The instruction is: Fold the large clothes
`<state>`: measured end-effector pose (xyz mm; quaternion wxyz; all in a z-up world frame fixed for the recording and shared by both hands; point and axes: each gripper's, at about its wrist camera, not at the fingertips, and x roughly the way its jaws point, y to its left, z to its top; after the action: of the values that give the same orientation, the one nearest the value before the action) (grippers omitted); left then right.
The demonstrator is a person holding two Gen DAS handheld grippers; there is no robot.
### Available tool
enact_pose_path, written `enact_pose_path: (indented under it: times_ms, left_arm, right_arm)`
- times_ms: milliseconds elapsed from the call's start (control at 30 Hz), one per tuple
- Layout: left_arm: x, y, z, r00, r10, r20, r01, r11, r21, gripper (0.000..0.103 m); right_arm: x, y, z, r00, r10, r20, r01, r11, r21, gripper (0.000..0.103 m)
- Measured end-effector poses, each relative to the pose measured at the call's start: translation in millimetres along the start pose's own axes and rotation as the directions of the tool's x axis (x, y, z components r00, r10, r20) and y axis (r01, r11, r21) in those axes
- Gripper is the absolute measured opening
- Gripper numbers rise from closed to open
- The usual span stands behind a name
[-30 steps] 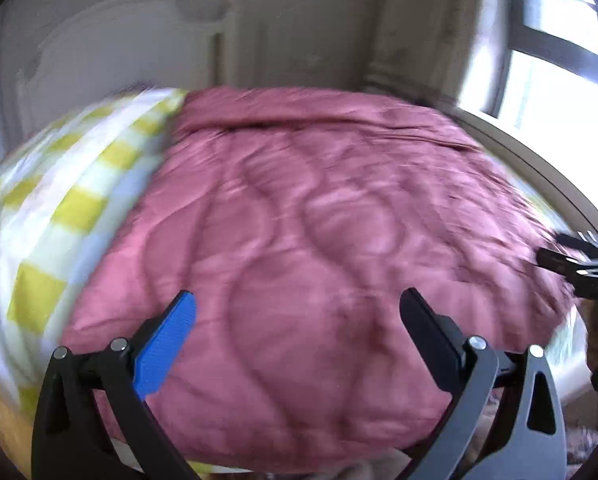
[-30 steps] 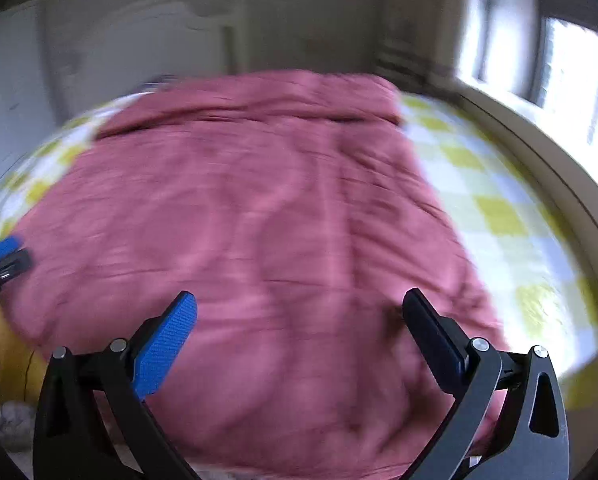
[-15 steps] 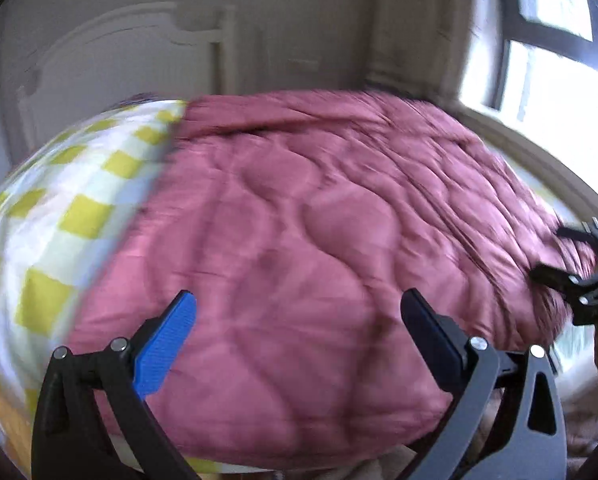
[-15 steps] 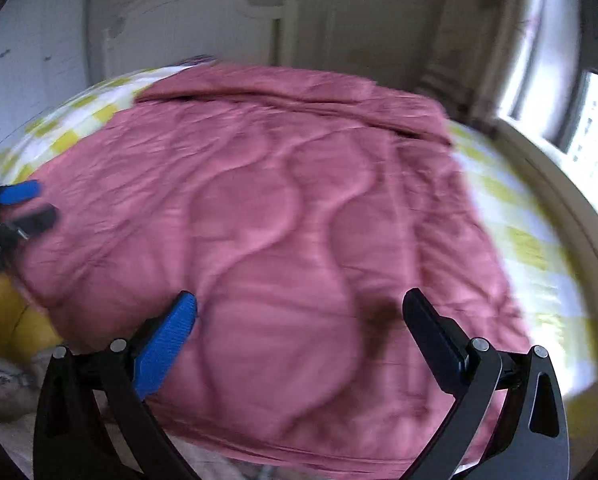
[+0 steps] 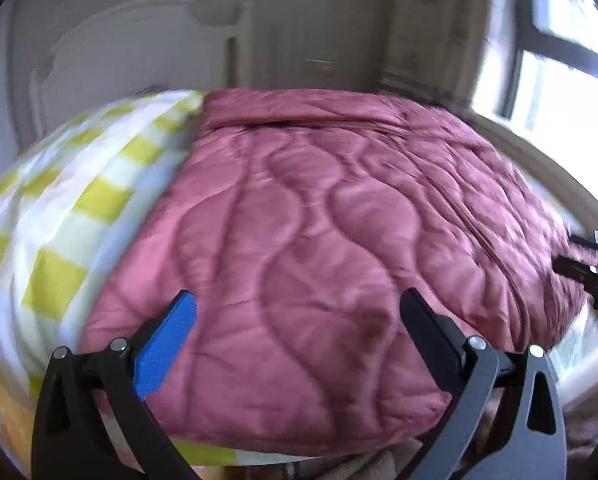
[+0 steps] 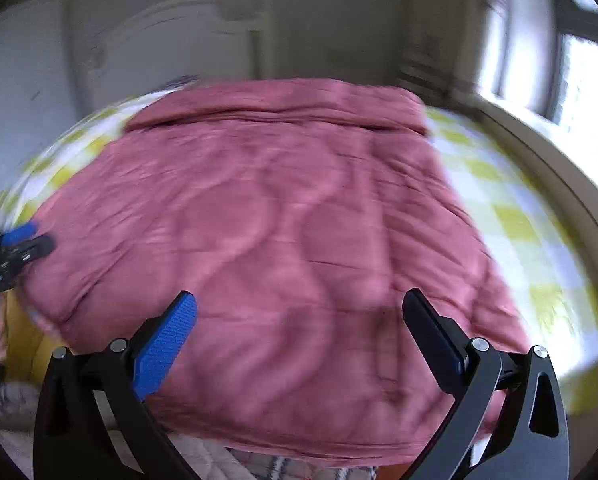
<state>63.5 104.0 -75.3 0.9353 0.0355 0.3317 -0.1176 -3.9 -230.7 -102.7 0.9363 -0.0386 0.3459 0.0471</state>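
While we look over the bed (image 5: 59, 208), our left gripper (image 5: 299, 320) and our right gripper (image 6: 299, 320) both have their fingers wide apart, and they hold nothing. The big pink quilt (image 5: 319, 240) lies spread on the bed, on top of the yellow checked sheet (image 6: 511, 216). Its far end is turned back in a flat band near the headboard (image 5: 139, 40).

A second ago we were closer over the quilt. Now we have pulled back a bit, and more of the wall and headboard shows. The quilt itself looks the same, so no fold has been made in that time. In the right view the left gripper has moved up beside the left edge of the quilt. We think this means we are lining up at the near corners, ready to grab them and lift for the next fold.
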Motion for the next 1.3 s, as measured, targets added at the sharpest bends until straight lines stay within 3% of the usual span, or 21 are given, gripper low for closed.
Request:
enact_pose_path:
  times_ms: [67,200,333,400,500,600,700,733,900,967,1000,1033,1067,1100,1133,1167,1200,1233,1300]
  left_arm:
    - [12.6,-15.7,-6.4,0.998,0.049,-0.026,-0.046,0.996,0.076,0.101]
    - [13.8,-11.3,-8.2,1.000,0.028,-0.011,-0.027,0.998,0.061,0.101]
    - [13.7,-1.8,-6.0,0.999,0.037,-0.020,-0.036,0.998,0.061,0.101]
    - [7.8,10.4,-6.3,0.999,0.039,-0.017,-0.038,0.999,0.012,0.101]
    - [-6.6,32.6,-8.2,0.996,0.086,0.012,-0.085,0.994,-0.063,0.101]
    - [-7.1,63.3,-8.9,0.990,0.142,-0.006,-0.141,0.981,-0.134,0.101]
    - [-2.0,92.2,-12.9,0.992,0.111,-0.052,-0.120,0.966,-0.229,0.101]
    - [-3.6,97.5,-14.2,0.995,0.089,-0.039,-0.096,0.965,-0.246,0.101]
    - [-3.2,91.8,-15.4,0.994,0.102,-0.048,-0.110,0.972,-0.208,0.101]
    - [-6.3,82.8,-15.8,0.999,0.035,-0.035,-0.041,0.979,-0.200,0.101]
    - [-7.1,78.3,-16.3,0.999,0.013,-0.033,-0.019,0.981,-0.193,0.101]
    - [-7.9,71.8,-16.3,0.999,-0.022,-0.033,0.016,0.983,-0.183,0.101]
    - [-8.6,65.5,-16.3,0.998,-0.051,-0.033,0.044,0.984,-0.173,0.101]
    - [-9.1,59.0,-16.5,0.996,-0.079,-0.034,0.072,0.984,-0.165,0.101]
    - [-9.7,54.8,-16.4,0.993,-0.109,-0.034,0.102,0.982,-0.160,0.100]
    - [-10.2,52.1,-16.5,0.991,-0.133,-0.033,0.126,0.979,-0.160,0.098]
    - [-11.3,49.2,-16.7,0.987,-0.156,-0.032,0.149,0.976,-0.160,0.084]
    - [-11.8,47.0,-15.9,0.982,-0.183,-0.039,0.175,0.972,-0.158,0.058]
    - [-9.4,53.2,-16.3,0.964,-0.260,-0.055,0.245,0.948,-0.203,0.032]
  right_arm:
    - [12.5,15.7,-5.4,0.999,-0.019,-0.030,0.017,0.998,-0.058,0.098]
    - [12.8,0.6,-4.1,0.999,0.023,-0.042,-0.023,1.000,-0.009,0.098]
    - [5.3,-23.8,-4.4,0.996,-0.077,-0.045,0.078,0.997,0.026,0.098]
    - [1.1,-44.7,-6.5,0.993,-0.112,-0.047,0.115,0.990,0.078,0.098]
    - [-7.1,-75.4,-10.4,0.984,-0.172,-0.049,0.177,0.974,0.141,0.098]
    - [-10.1,-99.1,-18.6,0.977,-0.202,-0.069,0.212,0.960,0.185,0.098]
    - [-13.8,-122.4,-29.4,0.970,-0.221,-0.098,0.238,0.943,0.230,0.098]
    - [-14.1,-125.8,-31.9,0.971,-0.217,-0.100,0.235,0.944,0.233,0.098]
    - [-15.2,-135.6,-45.1,0.987,-0.128,-0.094,0.151,0.942,0.300,0.099]
    - [-17.2,-125.4,-46.2,0.992,-0.096,-0.082,0.115,0.955,0.274,0.099]
    - [-20.1,-118.1,-46.5,0.996,-0.063,-0.063,0.077,0.963,0.258,0.093]
    - [-22.3,-111.9,-44.9,0.998,-0.040,-0.045,0.050,0.967,0.250,0.071]
    - [-22.3,-105.5,-42.7,1.000,-0.007,-0.029,0.014,0.969,0.245,0.061]
    - [-23.1,-98.7,-42.8,1.000,0.026,-0.017,-0.021,0.969,0.245,0.041]
    - [-22.1,-94.5,-42.0,0.999,0.043,-0.011,-0.039,0.969,0.244,0.028]
    - [-21.7,-90.7,-42.0,0.998,0.060,-0.003,-0.058,0.967,0.249,0.026]
    - [-21.5,-89.6,-42.1,0.997,0.076,0.006,-0.075,0.961,0.265,0.024]
    - [-21.5,-91.1,-42.5,0.996,0.091,0.012,-0.090,0.955,0.282,0.022]
    - [-21.7,-100.1,-44.6,0.988,0.153,0.026,-0.152,0.927,0.342,0.020]
